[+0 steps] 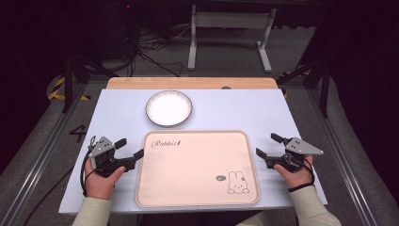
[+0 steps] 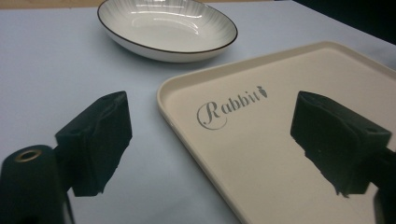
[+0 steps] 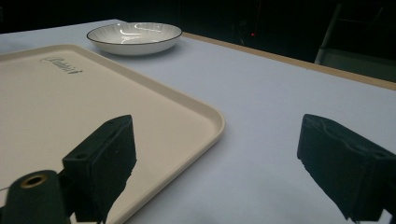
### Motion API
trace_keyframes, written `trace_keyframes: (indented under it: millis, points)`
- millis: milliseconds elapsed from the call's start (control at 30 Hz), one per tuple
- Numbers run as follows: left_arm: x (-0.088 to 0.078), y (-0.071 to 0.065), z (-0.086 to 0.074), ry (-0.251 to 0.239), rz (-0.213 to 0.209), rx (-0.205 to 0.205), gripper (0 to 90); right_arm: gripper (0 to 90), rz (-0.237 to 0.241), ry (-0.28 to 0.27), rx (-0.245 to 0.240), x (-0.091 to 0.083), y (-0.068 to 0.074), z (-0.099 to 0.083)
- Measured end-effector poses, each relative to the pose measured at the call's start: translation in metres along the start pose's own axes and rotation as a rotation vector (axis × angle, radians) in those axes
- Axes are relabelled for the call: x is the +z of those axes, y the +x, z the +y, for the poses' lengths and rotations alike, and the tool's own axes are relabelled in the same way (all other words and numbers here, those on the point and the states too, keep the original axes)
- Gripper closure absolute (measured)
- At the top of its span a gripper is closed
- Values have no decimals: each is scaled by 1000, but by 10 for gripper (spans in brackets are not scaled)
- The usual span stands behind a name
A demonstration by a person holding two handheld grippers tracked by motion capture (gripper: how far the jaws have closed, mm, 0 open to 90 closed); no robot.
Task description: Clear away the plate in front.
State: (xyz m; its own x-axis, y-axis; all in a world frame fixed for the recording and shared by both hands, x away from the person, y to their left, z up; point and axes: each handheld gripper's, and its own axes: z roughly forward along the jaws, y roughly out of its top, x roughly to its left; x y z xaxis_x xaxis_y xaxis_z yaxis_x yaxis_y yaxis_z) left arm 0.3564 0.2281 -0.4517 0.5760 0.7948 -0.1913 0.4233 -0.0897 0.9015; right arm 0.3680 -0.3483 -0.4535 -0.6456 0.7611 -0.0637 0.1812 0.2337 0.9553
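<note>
High view: my forearms come in from the bottom edge, cream sleeves, one at each near corner of the table (image 1: 207, 110). My left hand (image 1: 101, 179) rests on the table just left of the tray (image 1: 197, 186), wrapped round the left gripper (image 1: 129, 148), which points forward and inward toward the tray's left rim. Jaws wide apart, nothing between them. My right hand (image 1: 295, 170) mirrors it just right of the tray, black strap at the wrist, right gripper (image 1: 269, 146) angled forward and inward. Jaws also wide, empty. The tray lies flat, centred between the two grippers, near edge close to me, "Rabbit" lettering at its far left, rabbit drawing at its near right. White bowl (image 1: 169, 108) sits beyond the tray's far edge, a little left of centre, apart from it.

Left gripper view: gripper held low, near level. Jaws spread, one over bare table, the other over the tray surface, so the tray's rim corner runs between them. No contact I can tell. Bowl (image 2: 167, 29) ahead, upright, empty.

Right gripper view: same low, level pose. Jaws spread wide, one over the tray (image 3: 60, 107), the other over bare table; rounded tray corner between them. Bowl (image 3: 134, 37) far off past the tray.
</note>
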Motion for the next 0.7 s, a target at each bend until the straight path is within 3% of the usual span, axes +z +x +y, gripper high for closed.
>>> trace_keyframes:
  millis: [233,333,433,700]
  points:
    - [3,1,8,1,3,0,114,103,6,-51,69,-5,-7,-3]
    - [6,1,14,15,8,1,126,96,1,-45,47,-4,-5,-3]
    - [12,1,21,7,-14,-10,133,95,3,-36,36,-3,-4,-2]
    - [26,-1,40,13,-37,23,151,92,6,-32,45,-3,-4,-2]
